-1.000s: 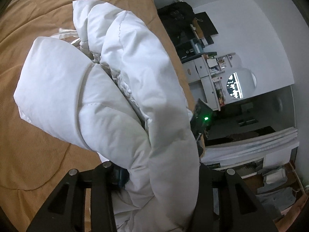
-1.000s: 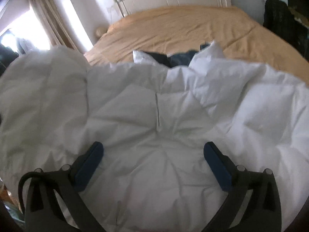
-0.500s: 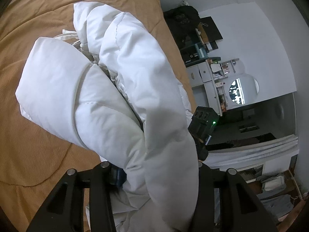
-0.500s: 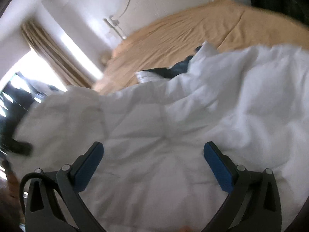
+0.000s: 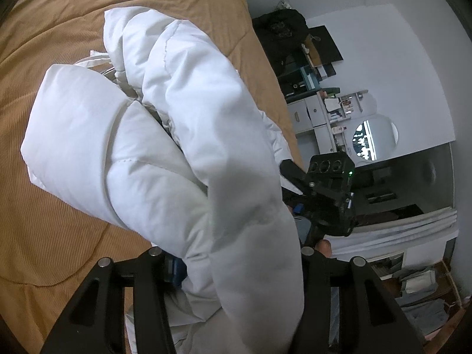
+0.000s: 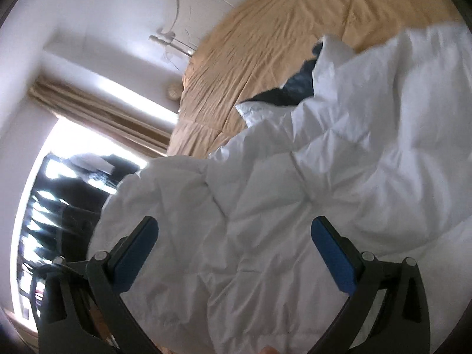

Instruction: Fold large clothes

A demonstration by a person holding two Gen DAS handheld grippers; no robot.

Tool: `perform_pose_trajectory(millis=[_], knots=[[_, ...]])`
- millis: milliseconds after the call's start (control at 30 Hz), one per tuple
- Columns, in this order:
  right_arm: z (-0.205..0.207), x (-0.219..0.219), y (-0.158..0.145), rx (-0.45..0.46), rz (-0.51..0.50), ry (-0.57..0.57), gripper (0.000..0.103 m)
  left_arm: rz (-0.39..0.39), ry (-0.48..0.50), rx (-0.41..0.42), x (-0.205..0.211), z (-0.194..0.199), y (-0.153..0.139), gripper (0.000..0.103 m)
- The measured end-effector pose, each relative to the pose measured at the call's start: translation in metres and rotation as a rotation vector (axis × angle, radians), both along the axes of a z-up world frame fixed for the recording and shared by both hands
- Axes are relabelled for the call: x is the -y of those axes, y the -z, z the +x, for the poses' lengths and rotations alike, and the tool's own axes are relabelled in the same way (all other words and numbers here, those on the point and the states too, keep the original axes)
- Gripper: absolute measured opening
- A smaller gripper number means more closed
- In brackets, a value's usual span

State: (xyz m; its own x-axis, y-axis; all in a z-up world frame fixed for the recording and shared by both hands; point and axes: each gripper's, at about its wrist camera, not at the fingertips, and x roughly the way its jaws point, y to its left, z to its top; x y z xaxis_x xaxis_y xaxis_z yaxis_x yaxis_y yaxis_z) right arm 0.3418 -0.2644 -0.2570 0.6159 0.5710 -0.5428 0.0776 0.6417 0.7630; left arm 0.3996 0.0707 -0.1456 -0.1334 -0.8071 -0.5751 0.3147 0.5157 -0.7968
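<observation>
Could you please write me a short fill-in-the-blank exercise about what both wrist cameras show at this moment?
1. The puffy jacket being folded is ____ in colour.
2. The jaws of the left gripper are shut on the ____.
3. The jaws of the right gripper stand ____.
4. The bedspread under the jacket is ____ in colour.

Missing words: white; jacket; open; tan

My left black two-finger gripper (image 5: pixel 233 268) has flat matte-black plastic arms with triangular cut-outs, round silver screw heads on top, and a blue pad on the inner face of one finger. My right black two-finger gripper (image 6: pixel 234 253) is built the same way, with long blue rubber pads (image 6: pixel 333 253) lining both fingers, silver screws at the joints, and a thin black cable (image 6: pixel 35 280) looping beside its left arm.
</observation>
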Motion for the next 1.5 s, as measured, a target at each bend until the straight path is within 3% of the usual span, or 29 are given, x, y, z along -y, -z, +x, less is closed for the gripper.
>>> perform_pose_trajectory(millis=[33, 233, 400, 533, 567, 633, 667, 733, 800, 867, 967, 1133, 1200, 1367, 1500], knots=[[0.001, 0.000, 0.000, 0.010, 0.023, -0.020, 0.103, 0.001, 0.000, 0.000, 0.001, 0.000, 0.000, 0.048], [-0.009, 0.011, 0.001, -0.048, 0.067, 0.099, 0.103, 0.006, -0.002, -0.003, 0.004, 0.002, 0.003, 0.048], [-0.018, 0.012, -0.013, 0.004, 0.027, 0.132, 0.103, 0.008, -0.006, -0.008, 0.004, 0.004, 0.005, 0.048], [-0.027, 0.018, -0.030, 0.039, -0.083, 0.200, 0.102, 0.009, -0.008, -0.008, 0.004, 0.004, 0.005, 0.048], [-0.030, 0.019, -0.037, 0.070, -0.118, 0.212, 0.100, 0.010, -0.008, -0.008, 0.004, 0.004, 0.004, 0.048], [-0.039, 0.023, -0.053, 0.132, -0.192, 0.259, 0.077, 0.009, -0.009, -0.009, 0.004, 0.004, 0.005, 0.048], [-0.044, 0.025, -0.062, 0.181, -0.210, 0.259, 0.075, 0.009, -0.010, -0.009, 0.004, 0.004, 0.005, 0.048], [-0.046, 0.028, -0.072, 0.211, -0.228, 0.266, 0.079, 0.011, -0.011, -0.007, 0.005, 0.003, 0.005, 0.048], [-0.042, 0.031, -0.079, 0.197, -0.270, 0.253, 0.087, 0.014, -0.008, -0.001, 0.007, 0.001, 0.004, 0.048], [-0.034, 0.033, -0.078, 0.184, -0.293, 0.203, 0.089, 0.021, -0.008, 0.010, 0.010, -0.001, 0.002, 0.048], [-0.017, 0.025, -0.060, 0.128, -0.364, 0.129, 0.085, 0.025, -0.005, 0.024, 0.015, -0.003, -0.001, 0.048], [-0.005, 0.018, 0.006, -0.022, -0.606, 0.109, 0.049, 0.030, 0.013, 0.077, 0.027, -0.011, -0.012, 0.048], [-0.003, 0.019, 0.032, -0.096, -0.622, 0.109, 0.042, 0.023, 0.035, 0.106, 0.035, -0.016, -0.018, 0.048], [-0.004, 0.009, 0.050, -0.097, -0.696, 0.081, 0.042, 0.006, 0.129, 0.201, 0.085, -0.038, -0.043, 0.048], [-0.004, 0.016, 0.054, -0.100, -0.642, 0.058, 0.043, 0.012, 0.196, 0.244, 0.134, -0.055, -0.054, 0.050]])
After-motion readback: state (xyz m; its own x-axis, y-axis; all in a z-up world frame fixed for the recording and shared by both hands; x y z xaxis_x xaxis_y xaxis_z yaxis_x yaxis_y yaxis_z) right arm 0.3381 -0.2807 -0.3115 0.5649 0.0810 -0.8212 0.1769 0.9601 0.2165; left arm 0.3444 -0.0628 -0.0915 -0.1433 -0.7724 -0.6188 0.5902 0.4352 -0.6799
